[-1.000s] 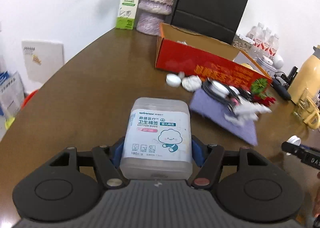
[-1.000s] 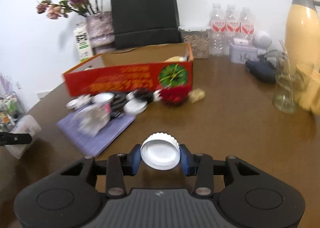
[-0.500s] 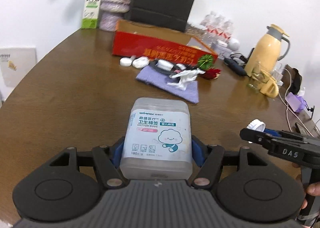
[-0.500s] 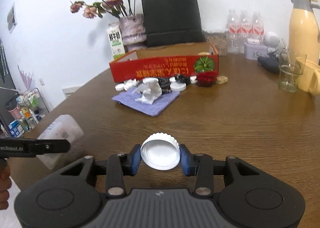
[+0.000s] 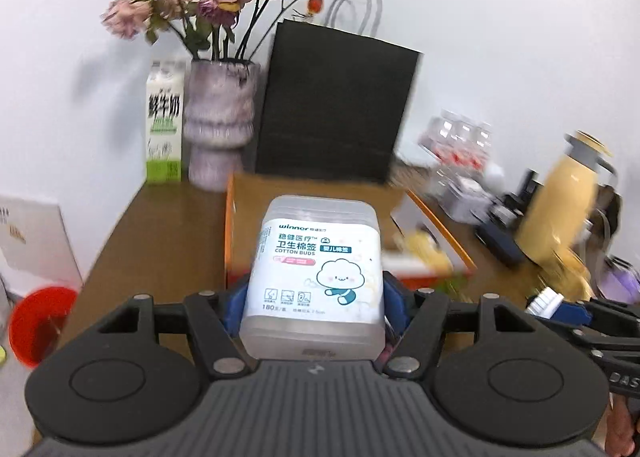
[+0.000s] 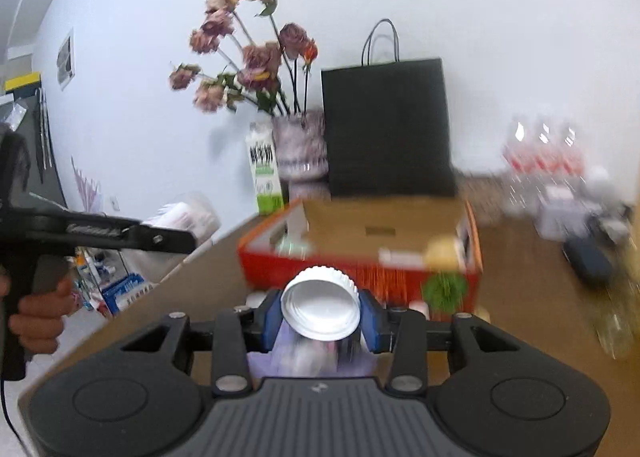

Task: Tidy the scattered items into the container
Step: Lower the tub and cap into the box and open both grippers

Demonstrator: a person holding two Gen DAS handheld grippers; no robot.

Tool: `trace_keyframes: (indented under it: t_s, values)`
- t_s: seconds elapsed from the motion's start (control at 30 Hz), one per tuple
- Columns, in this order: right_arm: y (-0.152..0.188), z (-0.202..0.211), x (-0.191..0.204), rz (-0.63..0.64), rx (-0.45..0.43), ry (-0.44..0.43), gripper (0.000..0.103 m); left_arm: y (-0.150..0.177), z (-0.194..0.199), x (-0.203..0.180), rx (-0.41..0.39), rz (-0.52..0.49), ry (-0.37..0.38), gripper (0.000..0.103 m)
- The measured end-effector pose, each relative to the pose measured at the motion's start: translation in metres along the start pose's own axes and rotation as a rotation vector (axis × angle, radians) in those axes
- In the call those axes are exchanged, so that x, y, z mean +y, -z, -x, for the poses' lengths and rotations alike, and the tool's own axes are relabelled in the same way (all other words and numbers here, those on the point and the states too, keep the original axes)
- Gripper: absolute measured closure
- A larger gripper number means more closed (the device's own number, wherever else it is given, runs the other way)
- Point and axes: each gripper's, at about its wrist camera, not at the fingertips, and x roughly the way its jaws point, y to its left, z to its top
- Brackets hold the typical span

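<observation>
My left gripper [image 5: 314, 303] is shut on a clear cotton buds box [image 5: 316, 269] and holds it in the air in front of the open orange cardboard box [image 5: 230, 229]. My right gripper [image 6: 320, 315] is shut on a white ribbed lid [image 6: 320, 307], held above a purple cloth [image 6: 276, 359] just before the red front wall of the cardboard box [image 6: 360, 269]. The left gripper with the cotton buds box [image 6: 188, 215] shows at the left of the right wrist view. The right gripper's tip with the lid [image 5: 546, 301] shows at the right of the left wrist view.
Behind the box stand a milk carton [image 5: 164, 125], a vase of dried roses [image 5: 220, 121] and a black paper bag [image 5: 336, 105]. Water bottles [image 6: 544, 153], a yellow kettle [image 5: 564, 201] and dark gadgets [image 6: 592, 261] crowd the right. A red bin [image 5: 40, 321] sits off the table's left.
Both grippers have risen and moved forward to the cardboard box, each still holding its item. The scattered items on the cloth have dropped out of the left wrist view.
</observation>
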Motion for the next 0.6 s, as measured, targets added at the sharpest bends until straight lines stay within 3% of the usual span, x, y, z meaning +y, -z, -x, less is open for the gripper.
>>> trace_keyframes:
  t_s: [0.13,0.3,0.43,0.53,0.6]
  values:
    - [-0.069,-0.080,-0.031,-0.108,0.060,-0.070,0.064,-0.054,-0.089,0.005,0.101,-0.008,-0.062,0.036]
    - [-0.124,-0.203,-0.064,-0.201,0.208,-0.047,0.064,-0.069,-0.195,-0.001,0.220,-0.107,-0.196,0.036]
    - [-0.131,-0.297,-0.092,-0.342,0.353,-0.015,0.064,-0.072,-0.250,0.010,0.308,-0.107,-0.217,0.036]
    - [-0.123,-0.345,-0.096,-0.317,0.432,0.036,0.064,-0.070,-0.276,0.016,0.349,-0.097,-0.287,0.036]
    - [-0.119,-0.368,-0.100,-0.331,0.474,0.044,0.063,-0.069,-0.285,0.022,0.380,-0.064,-0.262,0.034]
